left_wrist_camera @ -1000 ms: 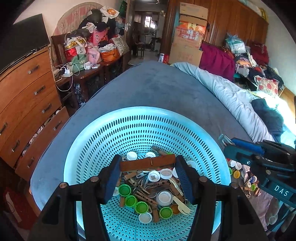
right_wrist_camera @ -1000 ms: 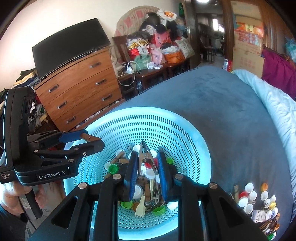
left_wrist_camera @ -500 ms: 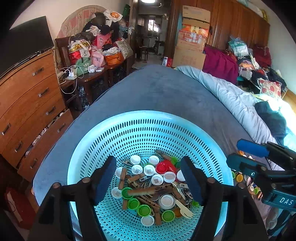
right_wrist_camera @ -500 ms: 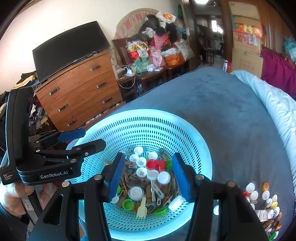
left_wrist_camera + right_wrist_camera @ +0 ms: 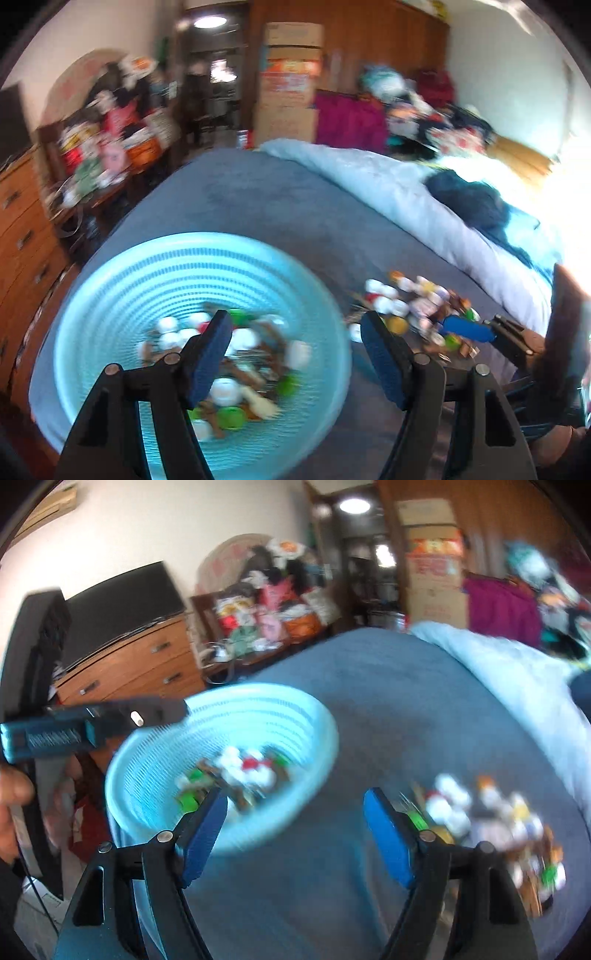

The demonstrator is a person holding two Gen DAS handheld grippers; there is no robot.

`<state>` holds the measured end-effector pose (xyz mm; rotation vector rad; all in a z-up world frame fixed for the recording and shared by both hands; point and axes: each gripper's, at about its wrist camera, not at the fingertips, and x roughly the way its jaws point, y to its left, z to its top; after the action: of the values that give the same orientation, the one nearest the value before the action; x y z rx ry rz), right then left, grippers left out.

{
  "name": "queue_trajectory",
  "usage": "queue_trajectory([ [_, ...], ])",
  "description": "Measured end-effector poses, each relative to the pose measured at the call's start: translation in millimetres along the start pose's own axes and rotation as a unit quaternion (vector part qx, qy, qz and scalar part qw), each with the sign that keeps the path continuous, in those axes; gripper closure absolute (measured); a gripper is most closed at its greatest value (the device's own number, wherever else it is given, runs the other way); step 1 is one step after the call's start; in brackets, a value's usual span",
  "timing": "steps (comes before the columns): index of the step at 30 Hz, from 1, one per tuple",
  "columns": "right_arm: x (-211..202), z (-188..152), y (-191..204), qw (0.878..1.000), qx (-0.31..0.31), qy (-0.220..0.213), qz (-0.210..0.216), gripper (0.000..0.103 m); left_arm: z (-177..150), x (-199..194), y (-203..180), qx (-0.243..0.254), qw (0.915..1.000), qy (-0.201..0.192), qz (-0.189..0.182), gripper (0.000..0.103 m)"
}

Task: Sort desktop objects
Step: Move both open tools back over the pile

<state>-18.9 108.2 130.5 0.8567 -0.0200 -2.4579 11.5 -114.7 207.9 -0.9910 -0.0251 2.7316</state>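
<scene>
Both sets of jaws were seen spread wide with nothing between them: the left gripper (image 5: 295, 354) was held above the basket's right rim, the right gripper (image 5: 295, 823) above bare grey bedcover (image 5: 388, 701). Blurred caps and clips (image 5: 240, 771) were heaped in the pale blue basket (image 5: 155, 768) near the bed's left edge; a second pile (image 5: 417, 306) was spread just right of it.

surface: bed (image 5: 280, 206), grey-blue cover | on it: pale blue perforated basket (image 5: 122, 280) at near left edge | loose pile of caps and clips (image 5: 417, 306) on cover, right of basket, apart from it | pale blue quilt (image 5: 388, 188) bunched along far right side | both views blurred
</scene>
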Motion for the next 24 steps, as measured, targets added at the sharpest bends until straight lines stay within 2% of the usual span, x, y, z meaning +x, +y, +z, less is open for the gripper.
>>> queue_trajectory([
  [3, -30, -63, -52, 0.997, 0.033, 0.028, -0.066, 0.023, -17, 16, -53, 0.039, 0.9981, 0.004, -0.048, 0.029],
  [6, -57, -121, -107, 0.986, 0.077, 0.073, -0.125, 0.022, -42, 57, -97, 0.056, 0.9936, 0.040, -0.090, 0.029],
  [9, -85, -159, -145, 0.977, 0.126, 0.081, -0.152, 0.022, -68, 106, -123, 0.044, 0.9881, 0.081, -0.123, 0.029],
  [12, -103, -179, -162, 0.974, 0.147, 0.072, -0.158, 0.022, -92, 145, -141, 0.034, 0.9847, 0.108, -0.133, 0.030],
  [19, -108, -199, -175, 0.977, 0.145, 0.063, -0.146, 0.023, -108, 186, -163, 0.029, 0.9865, 0.138, -0.083, 0.030],
  [24, -100, -211, -184, 0.977, 0.161, 0.068, -0.122, 0.023, -108, 209, -169, -0.005, 0.9879, 0.153, -0.022, 0.030],
])
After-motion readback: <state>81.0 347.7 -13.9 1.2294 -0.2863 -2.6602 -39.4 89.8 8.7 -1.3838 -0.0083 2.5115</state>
